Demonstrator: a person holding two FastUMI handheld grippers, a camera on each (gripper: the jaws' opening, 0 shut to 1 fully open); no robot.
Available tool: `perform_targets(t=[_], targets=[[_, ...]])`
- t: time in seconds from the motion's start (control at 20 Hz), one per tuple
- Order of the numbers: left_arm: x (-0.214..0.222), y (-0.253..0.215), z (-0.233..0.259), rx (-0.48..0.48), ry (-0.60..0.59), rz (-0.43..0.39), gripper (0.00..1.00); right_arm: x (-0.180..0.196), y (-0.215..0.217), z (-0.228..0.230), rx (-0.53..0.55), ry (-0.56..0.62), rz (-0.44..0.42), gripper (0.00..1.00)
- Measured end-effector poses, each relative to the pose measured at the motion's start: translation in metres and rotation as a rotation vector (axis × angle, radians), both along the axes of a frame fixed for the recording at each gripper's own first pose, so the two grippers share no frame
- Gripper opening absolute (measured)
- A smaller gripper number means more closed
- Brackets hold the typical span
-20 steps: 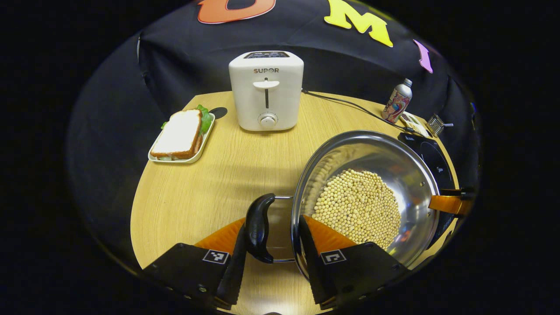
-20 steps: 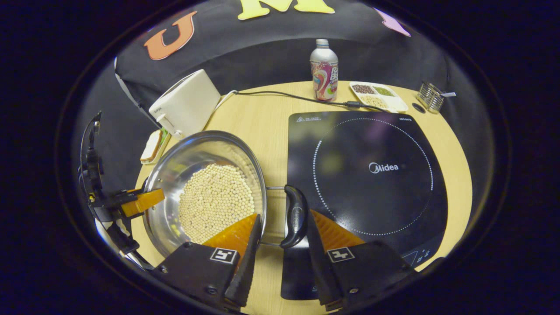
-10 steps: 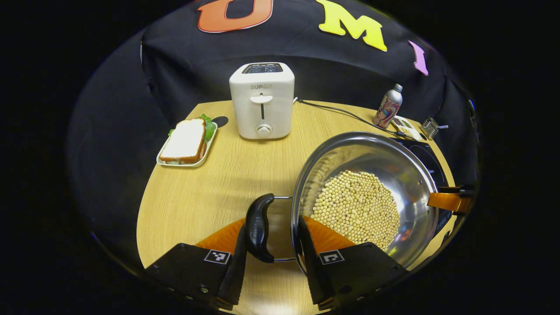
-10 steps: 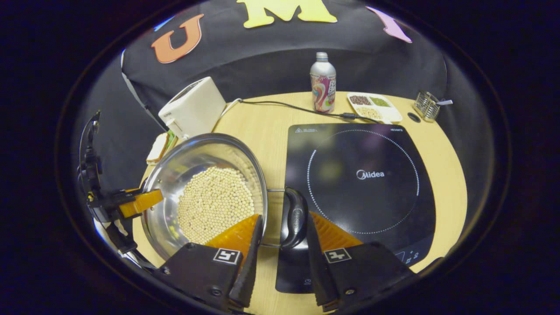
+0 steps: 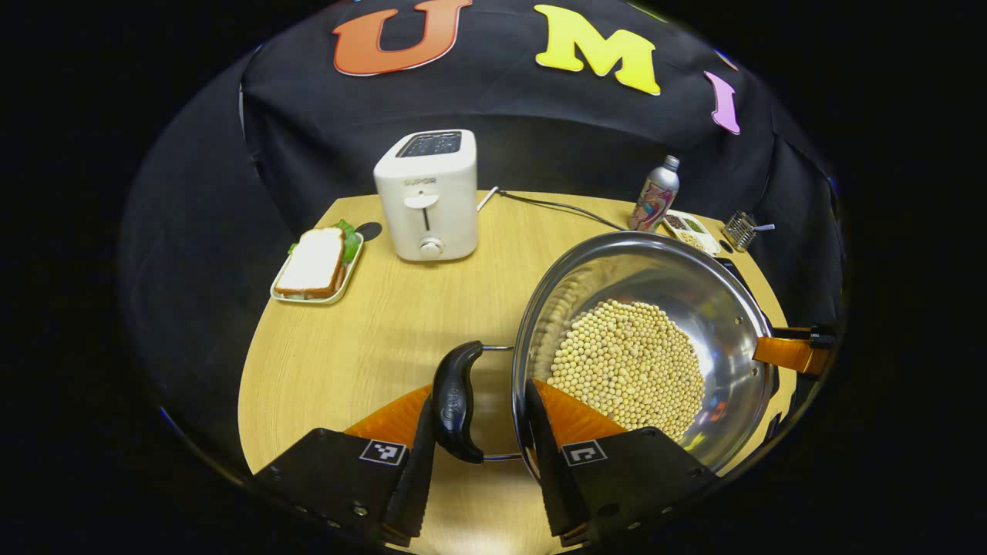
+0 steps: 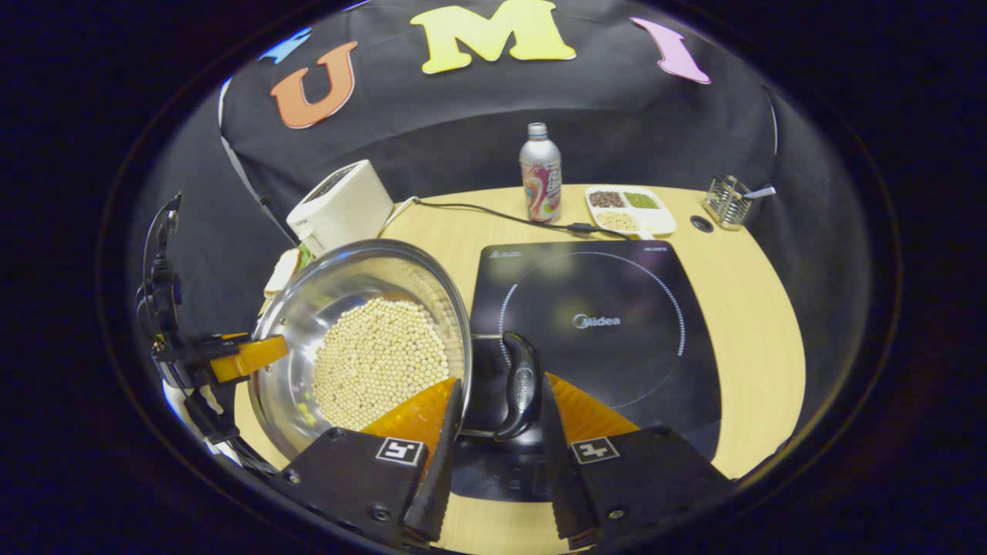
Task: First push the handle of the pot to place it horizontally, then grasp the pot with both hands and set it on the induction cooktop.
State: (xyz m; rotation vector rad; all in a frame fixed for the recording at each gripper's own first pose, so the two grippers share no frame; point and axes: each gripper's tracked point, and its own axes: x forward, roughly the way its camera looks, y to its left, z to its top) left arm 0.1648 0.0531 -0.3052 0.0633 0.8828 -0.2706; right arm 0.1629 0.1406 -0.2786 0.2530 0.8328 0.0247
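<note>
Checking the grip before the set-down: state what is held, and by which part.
The pot of beans: the left gripper clamps one black side handle, the right gripper the opposite handle.

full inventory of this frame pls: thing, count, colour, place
pot: 1, steel, held between both grippers, partly over the cooktop
pot handles: 2, black
beans: many, pale yellow, in pot
induction cooktop: 1, black, table right
toaster: 1, white, table rear
sandwich: 1, on pale tray, left of toaster
bottle: 1, silver, rear
divided dish: 1, white, beside bottle
wire holder: 1, metal, rear right
table: 1, light wood
left hand-held gripper: around left handle
right hand-held gripper: around right handle
</note>
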Motion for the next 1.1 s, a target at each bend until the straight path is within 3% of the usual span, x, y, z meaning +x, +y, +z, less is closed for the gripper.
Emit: perform_targets(t=[0.45, 0.5, 0.6, 0.65, 0.7, 0.75, 0.8, 0.95, 1.0, 1.05, 1.1], targets=[[-0.018, -0.101, 0.015, 0.009, -0.016, -0.039, 0.58, -0.020, -0.103, 0.004, 0.011, -0.012, -0.040, 0.53], [-0.020, -0.113, 0.015, 0.010, -0.015, -0.040, 0.68, -0.023, -0.114, 0.003, 0.012, -0.010, -0.044, 0.53], [-0.025, -0.136, 0.013, 0.010, -0.014, -0.041, 0.68, -0.026, -0.136, 0.001, 0.014, -0.007, -0.053, 0.53], [-0.026, -0.147, 0.011, 0.010, -0.013, -0.041, 0.58, -0.027, -0.147, -0.001, 0.013, -0.007, -0.056, 0.53], [-0.028, -0.157, 0.009, 0.009, -0.013, -0.039, 0.68, -0.027, -0.157, -0.004, 0.012, -0.003, -0.055, 0.53], [-0.030, -0.165, 0.007, 0.009, -0.010, -0.036, 0.68, -0.027, -0.167, -0.006, 0.014, -0.002, -0.058, 0.53], [-0.031, -0.174, 0.005, 0.010, -0.009, -0.035, 0.58, -0.028, -0.175, -0.008, 0.012, 0.002, -0.055, 0.53], [-0.032, -0.194, 0.001, 0.013, -0.007, -0.027, 0.58, -0.025, -0.197, -0.013, 0.006, 0.004, -0.048, 0.53], [-0.031, -0.199, 0.000, 0.014, -0.007, -0.025, 0.68, -0.023, -0.202, -0.014, 0.007, 0.005, -0.046, 0.53], [-0.031, -0.204, -0.001, 0.016, -0.006, -0.024, 0.58, -0.020, -0.207, -0.015, 0.007, 0.006, -0.044, 0.53], [-0.031, -0.207, -0.003, 0.018, -0.003, -0.022, 0.68, -0.019, -0.210, -0.017, 0.007, 0.008, -0.042, 0.53]])
